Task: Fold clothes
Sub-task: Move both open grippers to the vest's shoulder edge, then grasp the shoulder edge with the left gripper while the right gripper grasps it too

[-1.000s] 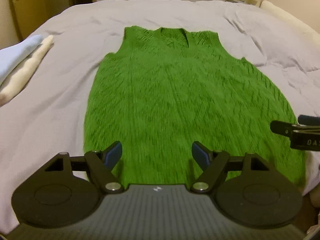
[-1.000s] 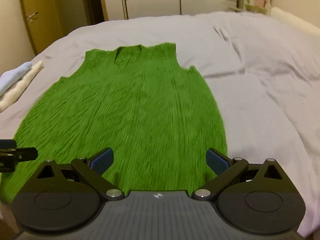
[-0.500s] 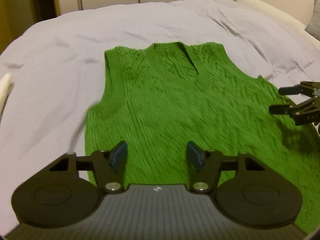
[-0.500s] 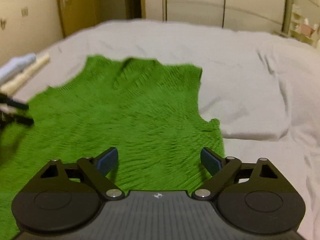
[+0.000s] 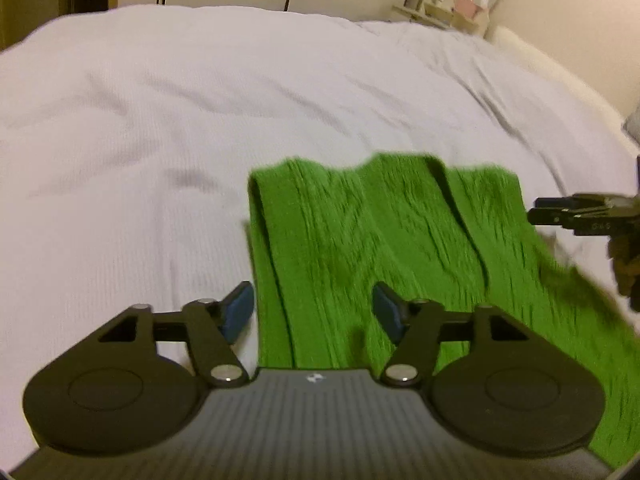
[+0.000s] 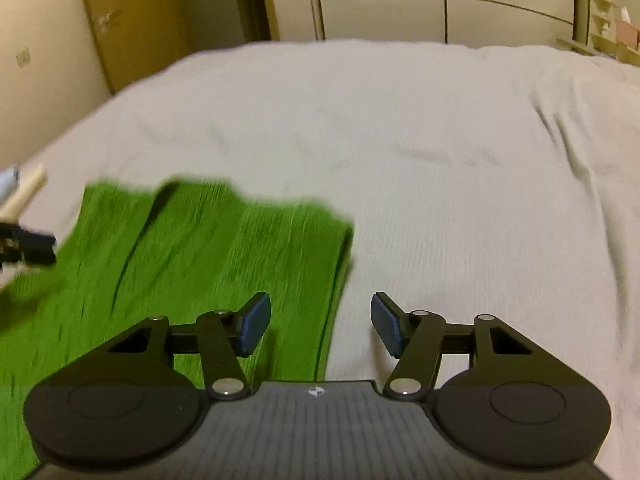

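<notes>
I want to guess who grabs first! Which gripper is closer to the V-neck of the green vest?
Hard to tell. The left gripper straddles the green vest's left shoulder edge; the right gripper straddles its right shoulder edge, and the V-neck sits between them.

Bed [image 5: 200, 128] covered in pale, lightly creased bedding, filling most of both views. Beyond it: cream panelled wardrobe doors [image 6: 440, 4] with dark seams. Wooden door [image 6: 132, 20] at left. Small cluttered shelf [image 5: 452, 4] at right corner. Warm, dim indoor lighting.
</notes>
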Motion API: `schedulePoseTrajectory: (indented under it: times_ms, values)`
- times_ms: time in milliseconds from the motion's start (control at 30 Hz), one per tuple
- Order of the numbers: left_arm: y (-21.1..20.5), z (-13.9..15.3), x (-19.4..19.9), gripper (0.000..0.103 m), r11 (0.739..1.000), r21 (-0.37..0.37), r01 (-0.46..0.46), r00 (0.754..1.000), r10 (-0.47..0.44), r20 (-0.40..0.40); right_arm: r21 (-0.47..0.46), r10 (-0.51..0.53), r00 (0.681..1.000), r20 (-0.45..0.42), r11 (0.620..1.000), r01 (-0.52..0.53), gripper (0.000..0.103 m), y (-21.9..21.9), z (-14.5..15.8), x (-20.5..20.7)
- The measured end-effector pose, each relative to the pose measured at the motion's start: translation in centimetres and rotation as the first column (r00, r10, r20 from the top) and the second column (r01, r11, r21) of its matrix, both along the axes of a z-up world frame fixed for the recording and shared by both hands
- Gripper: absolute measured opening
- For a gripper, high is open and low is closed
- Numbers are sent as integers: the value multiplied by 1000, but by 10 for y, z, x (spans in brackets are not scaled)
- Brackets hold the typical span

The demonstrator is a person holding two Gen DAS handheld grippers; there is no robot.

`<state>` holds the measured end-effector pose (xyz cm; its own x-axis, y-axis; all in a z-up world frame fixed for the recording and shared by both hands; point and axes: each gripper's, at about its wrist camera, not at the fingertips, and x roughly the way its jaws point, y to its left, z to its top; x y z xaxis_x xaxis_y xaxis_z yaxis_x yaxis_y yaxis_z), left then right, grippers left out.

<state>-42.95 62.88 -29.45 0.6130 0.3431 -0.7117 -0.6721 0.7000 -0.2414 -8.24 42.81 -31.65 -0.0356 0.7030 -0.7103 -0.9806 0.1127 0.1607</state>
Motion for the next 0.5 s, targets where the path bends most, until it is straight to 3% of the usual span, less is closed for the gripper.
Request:
schedulePoseTrajectory:
  times_ms: [167,233,267,300,333,367,500]
  values:
    - [44,-10,13,64,995,-101,-25,994,35,99,34,-5,996,-85,999,8,60,36,-7,25]
    - [54,-14,21,59,991,-134,-12,992,29,126,46,-5,993,-120,999,11,60,50,-10,35]
    - [59,-16,24,54,988,-155,-3,990,25,140,45,-1,990,-141,999,7,56,52,-13,36]
    - [61,-18,27,36,985,-175,13,988,14,155,45,4,987,-162,999,3,47,54,-16,38]
    - [62,-19,28,23,983,-184,23,987,7,162,46,8,984,-179,999,0,24,55,-18,40]
    - [60,-17,29,10,983,-178,36,986,-6,166,53,10,983,-185,999,-1,11,53,-17,39]
    - [37,8,16,7,992,-83,95,976,-76,204,112,24,986,-163,994,-6,9,35,0,34]
